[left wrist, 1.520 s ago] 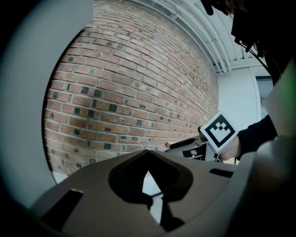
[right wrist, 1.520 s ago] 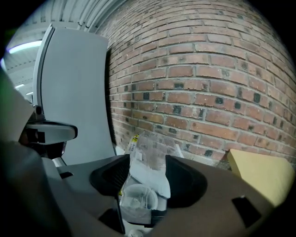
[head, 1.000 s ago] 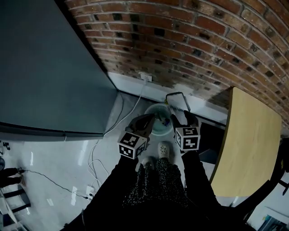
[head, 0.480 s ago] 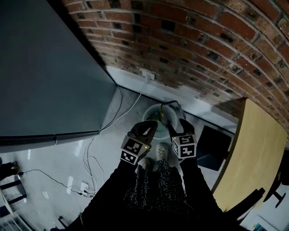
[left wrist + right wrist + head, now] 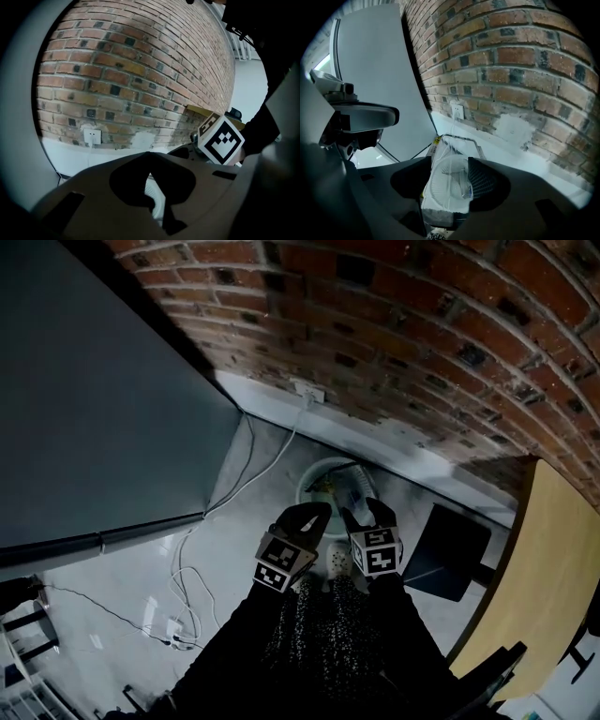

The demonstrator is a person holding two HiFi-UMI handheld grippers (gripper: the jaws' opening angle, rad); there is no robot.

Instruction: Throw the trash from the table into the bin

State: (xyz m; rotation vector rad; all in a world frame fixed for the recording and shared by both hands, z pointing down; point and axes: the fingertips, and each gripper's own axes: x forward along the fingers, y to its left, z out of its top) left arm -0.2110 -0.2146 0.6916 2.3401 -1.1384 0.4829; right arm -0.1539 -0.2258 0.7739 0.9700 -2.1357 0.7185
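Left tongs [image 5: 305,514] and right tongs [image 5: 361,510], head view: both point down over the bin [image 5: 304,482], which stands on the floor by the brick wall [image 5: 422,343], probably so that a drop lands inside.

Left gripper view: left tongs pressed together and empty; the white bin shows beneath the tips.

Right gripper view: right tongs pinch a clear tray [image 5: 447,180] by its near end. The tray juts forward past the tips and seems ready for release.

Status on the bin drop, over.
Right gripper shut on clear plastic tray, over white bin. Left gripper shut, empty. Nothing blocking the drop.
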